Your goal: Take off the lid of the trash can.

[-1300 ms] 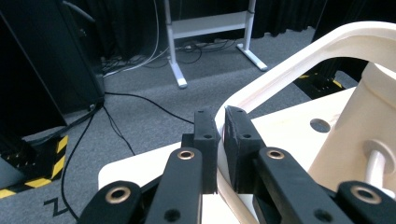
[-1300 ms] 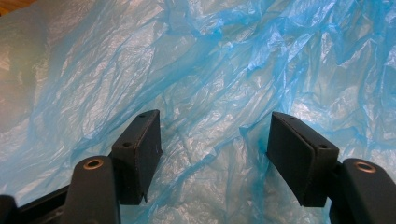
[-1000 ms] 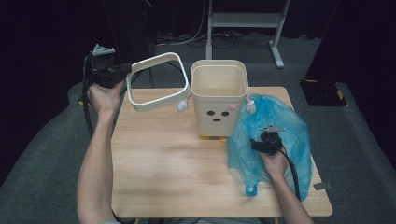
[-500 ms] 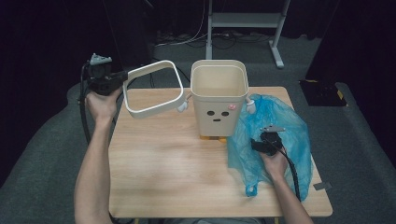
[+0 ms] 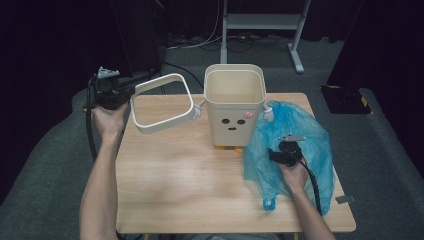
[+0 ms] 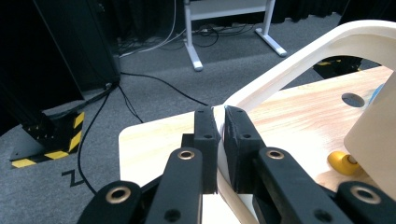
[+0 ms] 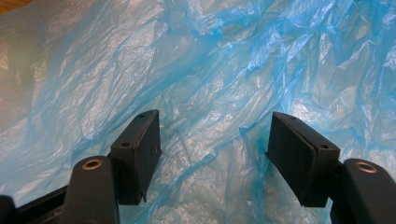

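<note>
A cream bin (image 5: 234,107) with a small face on its front stands at the back middle of the wooden table (image 5: 190,185). Its square cream rim ring (image 5: 162,102) hangs tilted in the air left of the bin, one corner close to the bin's side knob. My left gripper (image 5: 129,95) is shut on the ring's left edge; in the left gripper view the ring (image 6: 299,60) runs up from between the jaws of the left gripper (image 6: 221,140). A crumpled blue plastic bag (image 5: 292,150) lies right of the bin. My right gripper (image 5: 276,156) hovers open just over the bag (image 7: 210,79).
A yellow foot (image 6: 342,161) shows under the bin. Beyond the table's far edge are a white stand's legs (image 5: 260,22), cables and a black cabinet (image 6: 70,51) on grey carpet. The table's front left part is bare wood.
My left hand has come down with the ring, which now hangs lower and nearer the tabletop. The right hand and the bag have stayed put.
</note>
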